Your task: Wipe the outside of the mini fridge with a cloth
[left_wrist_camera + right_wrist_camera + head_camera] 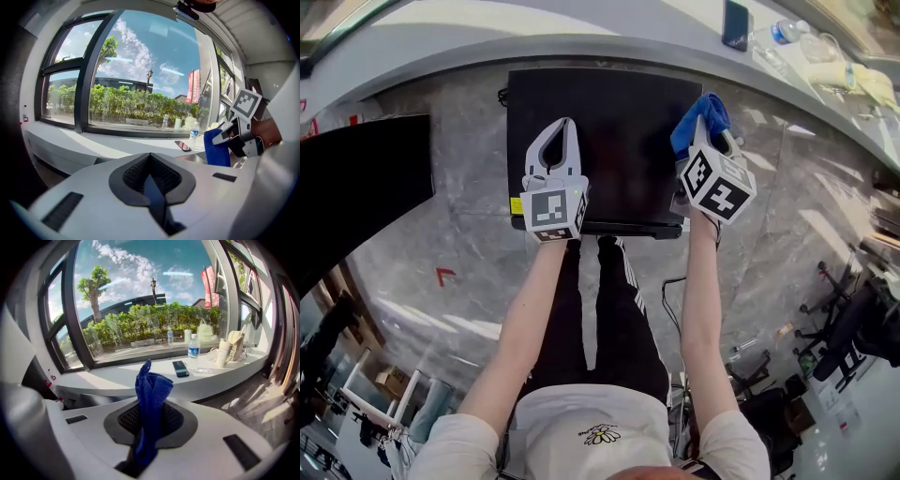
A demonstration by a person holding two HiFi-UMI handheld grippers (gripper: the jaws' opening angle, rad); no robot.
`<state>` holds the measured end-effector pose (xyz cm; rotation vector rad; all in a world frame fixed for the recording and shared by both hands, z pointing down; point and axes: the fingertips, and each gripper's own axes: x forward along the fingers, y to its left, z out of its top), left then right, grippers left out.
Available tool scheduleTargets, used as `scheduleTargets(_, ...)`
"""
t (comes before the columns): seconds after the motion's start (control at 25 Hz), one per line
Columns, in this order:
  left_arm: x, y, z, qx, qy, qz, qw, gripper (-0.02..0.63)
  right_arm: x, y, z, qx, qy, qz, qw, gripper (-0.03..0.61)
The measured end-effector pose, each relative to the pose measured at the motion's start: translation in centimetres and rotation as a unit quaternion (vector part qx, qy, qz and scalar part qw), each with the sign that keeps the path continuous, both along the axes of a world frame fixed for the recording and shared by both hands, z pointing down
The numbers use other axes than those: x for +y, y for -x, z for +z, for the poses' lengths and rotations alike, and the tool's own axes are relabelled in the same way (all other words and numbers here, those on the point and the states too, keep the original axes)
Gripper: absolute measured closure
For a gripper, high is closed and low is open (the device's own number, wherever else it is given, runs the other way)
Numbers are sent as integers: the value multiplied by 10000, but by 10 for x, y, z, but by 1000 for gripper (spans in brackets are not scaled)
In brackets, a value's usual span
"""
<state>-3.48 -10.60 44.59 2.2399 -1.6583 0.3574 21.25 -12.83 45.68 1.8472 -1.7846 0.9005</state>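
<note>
- Blue cloth (pixel 151 399) is pinched tight in the right gripper (pixel 709 141), with a bunch sticking out past the tips. It's over the top right edge of the black mini fridge (pixel 619 150), so I'd guess it's lined up to wipe.
- Left gripper (pixel 565 131) hovers over the fridge's top left, jaws pressed together on nothing, probably just parked out of the way.
- Phone (pixel 180 368) and water bottle (pixel 193 352) sit on the ledge behind the fridge, well clear.

Blue cloth (pixel 151 394) shows a rough, open weave, the fridge (pixel 619 122) is smooth matt black, and the floor (pixel 469 234) gleams like glossy polished stone.
</note>
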Motion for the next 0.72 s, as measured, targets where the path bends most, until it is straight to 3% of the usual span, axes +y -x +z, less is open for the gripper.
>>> scheduleTargets(0.36, 30, 77, -60, 20, -146, -544, 9984, 609, 12, 170, -101, -666, -497, -903, 9924, 514)
scheduleTargets(0.72, 30, 175, -78, -58, -322, -1060, 9938, 609, 15, 289, -109, -808, -456, -1609, 9826, 514)
